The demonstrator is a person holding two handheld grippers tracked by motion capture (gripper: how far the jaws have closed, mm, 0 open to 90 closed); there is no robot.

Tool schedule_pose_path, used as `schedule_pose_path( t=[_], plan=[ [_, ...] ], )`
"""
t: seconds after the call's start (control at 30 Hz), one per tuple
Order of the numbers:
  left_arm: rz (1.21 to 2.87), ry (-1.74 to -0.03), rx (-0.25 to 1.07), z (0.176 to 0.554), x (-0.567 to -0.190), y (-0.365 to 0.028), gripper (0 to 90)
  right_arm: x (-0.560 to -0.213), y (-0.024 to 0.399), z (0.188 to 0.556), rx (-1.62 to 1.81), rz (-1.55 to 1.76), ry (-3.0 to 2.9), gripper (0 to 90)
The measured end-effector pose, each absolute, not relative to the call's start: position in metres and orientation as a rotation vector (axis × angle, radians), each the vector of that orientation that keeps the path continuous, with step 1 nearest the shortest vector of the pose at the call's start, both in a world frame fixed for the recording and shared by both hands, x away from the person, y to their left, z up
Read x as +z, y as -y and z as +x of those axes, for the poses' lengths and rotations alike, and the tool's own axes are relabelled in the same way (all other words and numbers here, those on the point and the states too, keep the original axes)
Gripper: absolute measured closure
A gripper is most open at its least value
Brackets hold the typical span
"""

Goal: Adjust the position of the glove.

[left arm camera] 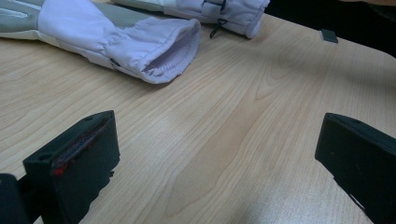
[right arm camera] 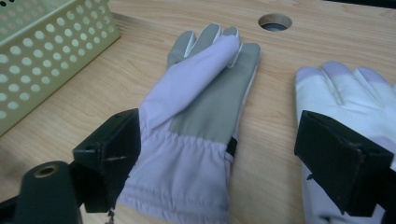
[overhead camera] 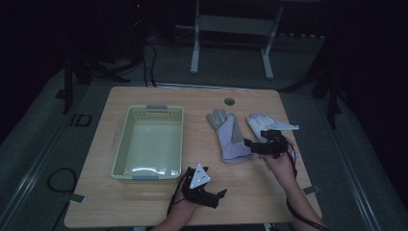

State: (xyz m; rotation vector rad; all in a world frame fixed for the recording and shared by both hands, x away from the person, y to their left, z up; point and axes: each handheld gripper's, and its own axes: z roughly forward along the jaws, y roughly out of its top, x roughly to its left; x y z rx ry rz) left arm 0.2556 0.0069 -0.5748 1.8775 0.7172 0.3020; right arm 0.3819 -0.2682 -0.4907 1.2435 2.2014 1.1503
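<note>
Lilac gloves, two, beside one basket, two tools spread wide

In the right gripper view, the basket is cut off by the upper left edge, and the second glove runs out at the right edge. In the high view, the right hand-held gripper covers part of that glove
</note>
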Motion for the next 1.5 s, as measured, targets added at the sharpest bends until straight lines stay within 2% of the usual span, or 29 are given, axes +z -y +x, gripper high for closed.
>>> schedule_pose_path(
  t=[0.63,0.8,1.03,1.33,1.5],
  plan=[
    [1.874,-0.712,0.289,0.256,-0.575,-0.007,0.1,-0.508,0.234,0.419,1.133,1.223,-2.238,22.7],
    [1.876,-0.705,0.283,0.255,-0.575,-0.007,0.1,-0.521,0.225,0.427,1.115,1.256,-2.256,30.8],
    [1.875,-0.704,0.280,0.256,-0.575,-0.007,0.1,-0.534,0.217,0.437,1.046,1.272,-2.288,37.4],
    [1.875,-0.706,0.273,0.256,-0.575,-0.007,0.1,-0.548,0.211,0.443,1.005,1.304,-2.314,39.7],
    [1.879,-0.701,0.277,0.256,-0.575,-0.007,0.1,-0.551,0.210,0.442,1.029,1.373,-2.288,49.5]
  ],
)
